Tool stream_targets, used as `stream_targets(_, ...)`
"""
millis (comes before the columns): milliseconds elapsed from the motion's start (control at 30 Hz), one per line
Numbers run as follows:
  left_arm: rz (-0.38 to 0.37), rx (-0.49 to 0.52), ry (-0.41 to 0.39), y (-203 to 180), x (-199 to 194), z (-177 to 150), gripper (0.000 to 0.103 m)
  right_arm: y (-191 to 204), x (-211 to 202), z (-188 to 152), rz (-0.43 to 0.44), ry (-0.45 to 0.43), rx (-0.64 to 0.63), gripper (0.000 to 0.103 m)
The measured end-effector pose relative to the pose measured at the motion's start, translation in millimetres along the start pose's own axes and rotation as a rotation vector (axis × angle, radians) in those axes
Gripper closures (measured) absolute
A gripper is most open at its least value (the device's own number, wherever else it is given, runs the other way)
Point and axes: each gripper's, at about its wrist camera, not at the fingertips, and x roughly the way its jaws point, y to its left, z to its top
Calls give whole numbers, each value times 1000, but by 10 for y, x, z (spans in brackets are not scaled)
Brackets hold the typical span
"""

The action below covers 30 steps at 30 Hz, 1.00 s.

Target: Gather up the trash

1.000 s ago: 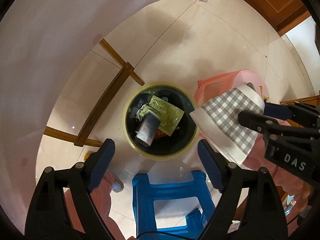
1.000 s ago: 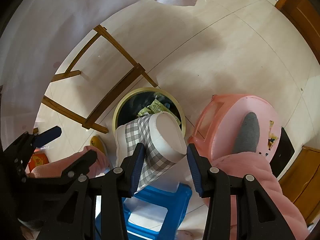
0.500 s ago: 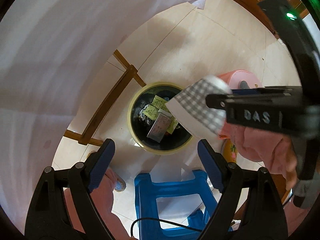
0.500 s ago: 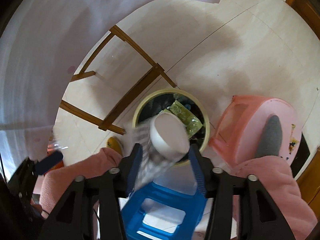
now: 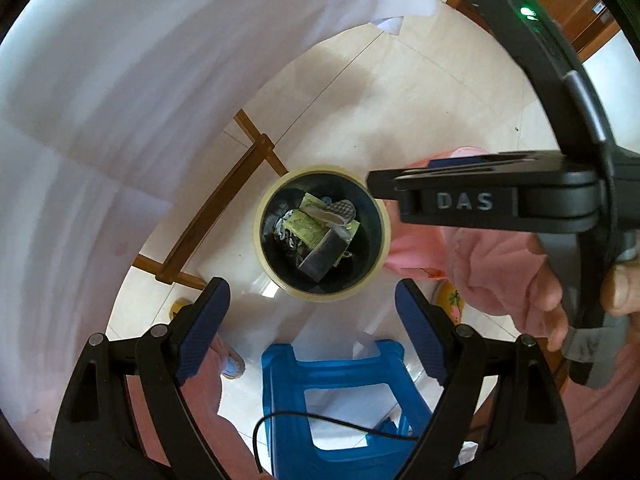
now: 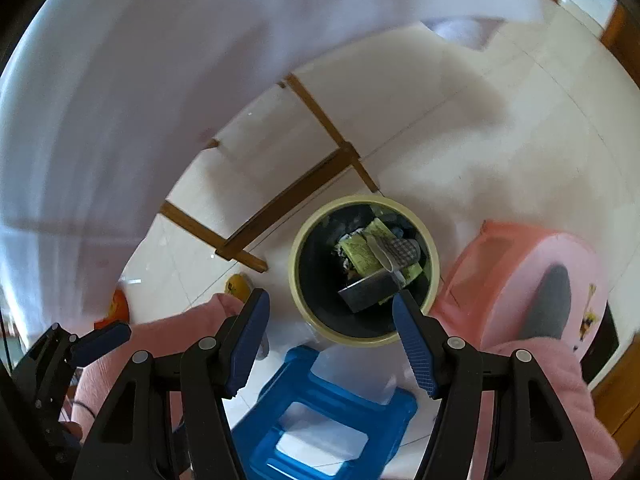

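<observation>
A round bin with a pale yellow rim (image 5: 258,236) (image 6: 294,268) stands on the tiled floor below both grippers. Inside it, the grey-checked paper cup (image 5: 334,212) (image 6: 396,250) lies on its side on a green packet (image 6: 360,254), beside a grey box (image 5: 320,258) (image 6: 368,292). My right gripper (image 6: 328,304) hangs over the bin's near edge; its jaws are opening and nothing is between them. My left gripper (image 5: 312,320) stands open and empty just short of the bin. In the left wrist view the right gripper's black body crosses above the bin's right side.
A blue plastic stool (image 5: 340,400) (image 6: 320,420) stands close to the bin on the near side. A pink stool (image 6: 532,280) is to its right. A white cloth (image 5: 120,120) hangs at the left over a wooden table frame (image 5: 216,236). A person's pink sleeves (image 5: 492,272) flank the grippers.
The right gripper carried the checked cup over the bin, opened, and the cup dropped inside. Both grippers now sit a little higher above the bin.
</observation>
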Motion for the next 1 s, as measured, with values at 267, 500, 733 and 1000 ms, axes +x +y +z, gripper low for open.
stream_targets(267,15,-48,-58,80,-442,-83,20,211,-416,-12,-48,-25,-108,38)
stream_targets(500,24,-191,-185,263,-1101,56,20,593,-1425,118,-52,-220,-266,38)
stream_targets(733,137,-332,-351,367,-1768,221,20,894,-2382,202,58,-446,-346,38)
stream_targets(1000,226,-522,-500,431,-2291,160,20,1241,-2991,124,127,-570,-451,33)
